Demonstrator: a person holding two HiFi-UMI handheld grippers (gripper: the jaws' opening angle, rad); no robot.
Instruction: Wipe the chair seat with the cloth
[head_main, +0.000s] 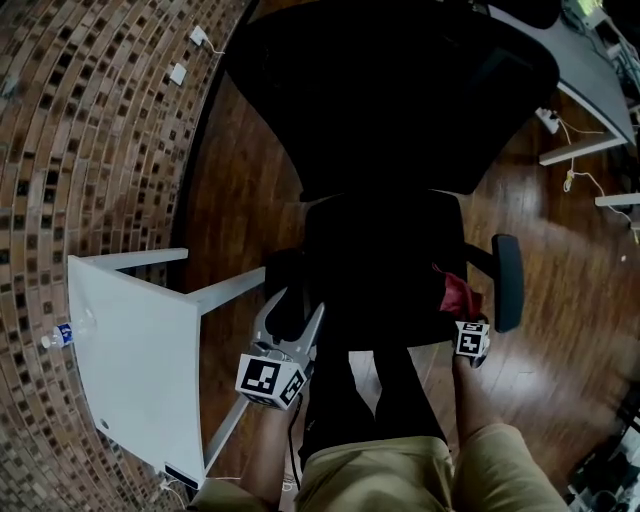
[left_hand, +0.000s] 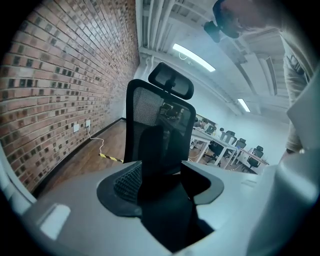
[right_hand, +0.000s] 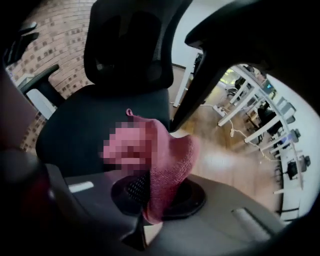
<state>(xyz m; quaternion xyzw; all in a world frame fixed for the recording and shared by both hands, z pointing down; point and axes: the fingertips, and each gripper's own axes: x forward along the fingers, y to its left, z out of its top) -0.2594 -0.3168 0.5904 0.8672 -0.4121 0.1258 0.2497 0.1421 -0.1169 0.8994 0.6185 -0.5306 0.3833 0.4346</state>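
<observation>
A black office chair stands in front of me, its seat dark under the tall backrest. My right gripper is shut on a red cloth, which rests at the seat's right front edge beside the right armrest. In the right gripper view the cloth bunches up out of the right gripper, with the seat behind it. My left gripper is at the left armrest. In the left gripper view that dark armrest fills the gap of the left gripper.
A white table stands close on the left, with a small bottle beyond it by the brick wall. Grey desks and cables lie at the far right on the wood floor. My own legs are just behind the seat.
</observation>
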